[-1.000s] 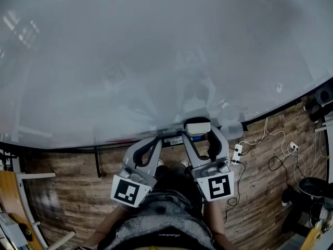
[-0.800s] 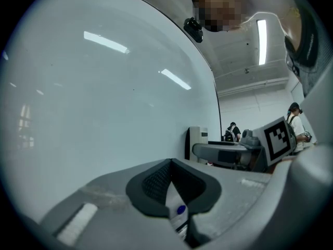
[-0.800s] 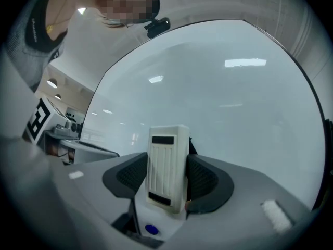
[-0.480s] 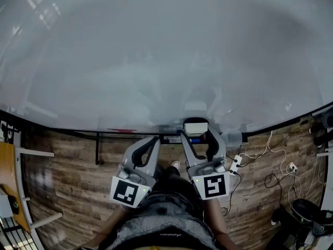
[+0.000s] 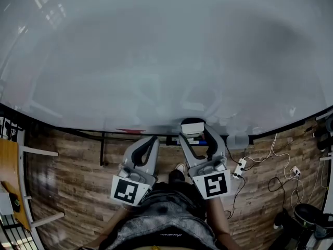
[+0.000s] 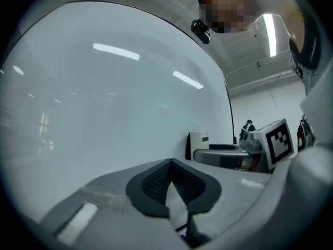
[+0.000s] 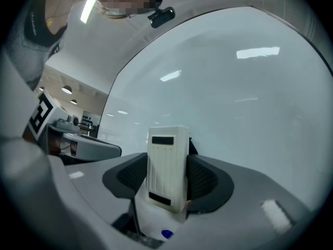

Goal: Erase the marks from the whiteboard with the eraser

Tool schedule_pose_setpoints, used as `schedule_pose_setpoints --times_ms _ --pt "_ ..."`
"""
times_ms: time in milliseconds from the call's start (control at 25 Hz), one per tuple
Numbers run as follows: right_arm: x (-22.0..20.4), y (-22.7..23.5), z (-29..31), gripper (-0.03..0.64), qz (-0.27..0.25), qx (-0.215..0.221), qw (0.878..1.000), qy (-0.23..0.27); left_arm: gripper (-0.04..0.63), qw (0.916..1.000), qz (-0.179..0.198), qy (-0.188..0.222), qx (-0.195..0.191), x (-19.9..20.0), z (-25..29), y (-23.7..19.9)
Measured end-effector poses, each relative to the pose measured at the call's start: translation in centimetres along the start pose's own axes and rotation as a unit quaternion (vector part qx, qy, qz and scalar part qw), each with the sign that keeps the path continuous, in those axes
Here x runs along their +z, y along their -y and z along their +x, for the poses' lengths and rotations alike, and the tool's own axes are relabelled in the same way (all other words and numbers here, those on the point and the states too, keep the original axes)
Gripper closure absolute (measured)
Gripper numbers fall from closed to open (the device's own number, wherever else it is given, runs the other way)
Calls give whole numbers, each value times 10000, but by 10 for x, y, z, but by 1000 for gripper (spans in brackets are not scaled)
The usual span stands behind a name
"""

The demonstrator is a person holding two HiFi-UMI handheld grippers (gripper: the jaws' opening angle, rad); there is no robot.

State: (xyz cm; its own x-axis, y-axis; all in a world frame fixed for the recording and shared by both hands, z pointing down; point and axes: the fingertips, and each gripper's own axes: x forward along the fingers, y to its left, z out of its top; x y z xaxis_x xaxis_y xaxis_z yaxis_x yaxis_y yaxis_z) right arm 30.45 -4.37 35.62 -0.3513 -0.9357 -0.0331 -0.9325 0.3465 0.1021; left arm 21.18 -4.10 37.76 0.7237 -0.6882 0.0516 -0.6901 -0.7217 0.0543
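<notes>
the right gripper [image 5: 196, 133] is clamped on the eraser [image 5: 193, 126], a pale ribbed block standing upright between its pads. it sits low at the bottom edge of the whiteboard [image 5: 156, 61], a little right of the board's middle. i cannot tell whether the eraser touches the board there. the left gripper [image 5: 150, 141] is closed on nothing, its pads meeting, and it hangs just left of the right one, below that same bottom edge.

the board reads as an even grey with only reflections. no clear marks show from here, so the wiping looks either nearly finished or between strokes. to do the step well, the eraser's flat face should meet the board squarely rather than on a corner. pressure should be even and the strokes long and overlapping, with an eye out for faint ghosting that glare may hide. the pads grip the block by its sides, so heavy sideways drag could twist it loose. the empty gripper is best kept off the board.
</notes>
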Motion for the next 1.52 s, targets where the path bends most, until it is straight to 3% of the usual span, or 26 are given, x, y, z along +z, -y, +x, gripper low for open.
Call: schedule_pose_setpoints --times_ms 240,520,800,1040,1240,1520 --pt "2 -48 31 373 -9 143 9999 -2 592 9998 -181 -33 -11 3 -23 -33" --pt "9 -91 60 373 12 156 9999 21 592 9999 -70 5 -153 2 -51 -72" --pt "11 -146 99 373 -49 294 9996 16 592 9999 -85 -22 -99 -2 -86 -126" --pt "12 -181 123 374 -46 310 9995 26 592 9991 -417 -46 89 -5 -111 -166" --pt "11 -210 146 374 -82 422 9990 92 592 9997 -233 14 26 -9 -126 -193" --pt "12 -257 174 374 -61 551 9984 130 592 9993 -355 -60 79 -11 -151 -229"
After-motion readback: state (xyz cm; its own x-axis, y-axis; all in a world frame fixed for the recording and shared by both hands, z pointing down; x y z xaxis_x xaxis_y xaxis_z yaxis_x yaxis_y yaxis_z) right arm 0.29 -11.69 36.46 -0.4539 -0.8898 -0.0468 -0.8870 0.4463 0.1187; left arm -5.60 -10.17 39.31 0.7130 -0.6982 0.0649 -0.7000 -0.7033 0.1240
